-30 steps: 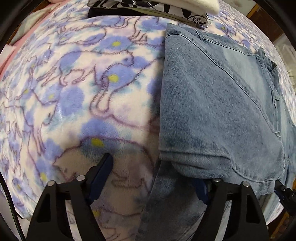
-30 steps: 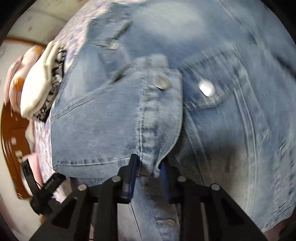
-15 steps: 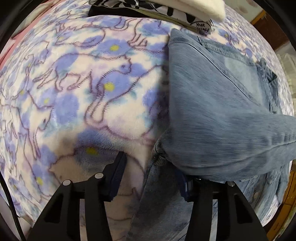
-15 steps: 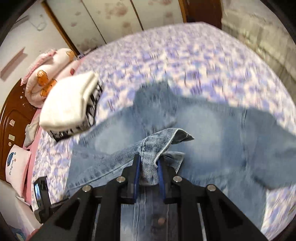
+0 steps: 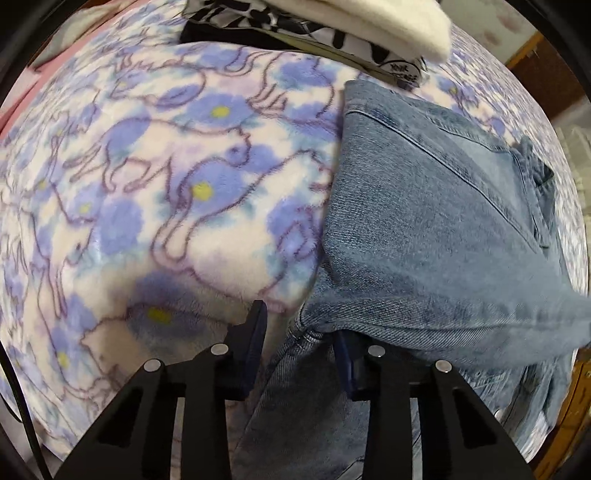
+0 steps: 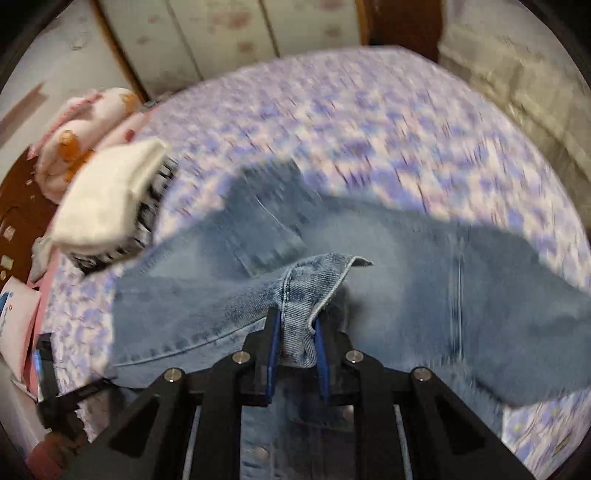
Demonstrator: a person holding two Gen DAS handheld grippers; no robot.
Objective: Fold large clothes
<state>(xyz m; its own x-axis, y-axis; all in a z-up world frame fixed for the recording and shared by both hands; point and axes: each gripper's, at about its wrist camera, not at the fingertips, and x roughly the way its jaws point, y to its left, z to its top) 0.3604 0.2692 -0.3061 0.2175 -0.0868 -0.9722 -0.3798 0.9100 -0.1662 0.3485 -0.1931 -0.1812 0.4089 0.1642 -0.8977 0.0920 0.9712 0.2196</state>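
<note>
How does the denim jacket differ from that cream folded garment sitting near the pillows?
The denim jacket is blue, while the cream garment is off-white. The jacket lies spread across the blanket with an edge lifted in the right gripper; the cream garment is already folded into a compact bundle. The jacket rests directly on the blanket, whereas the cream garment sits on a black-and-white patterned piece. Both are on the same flowered blanket.
</note>
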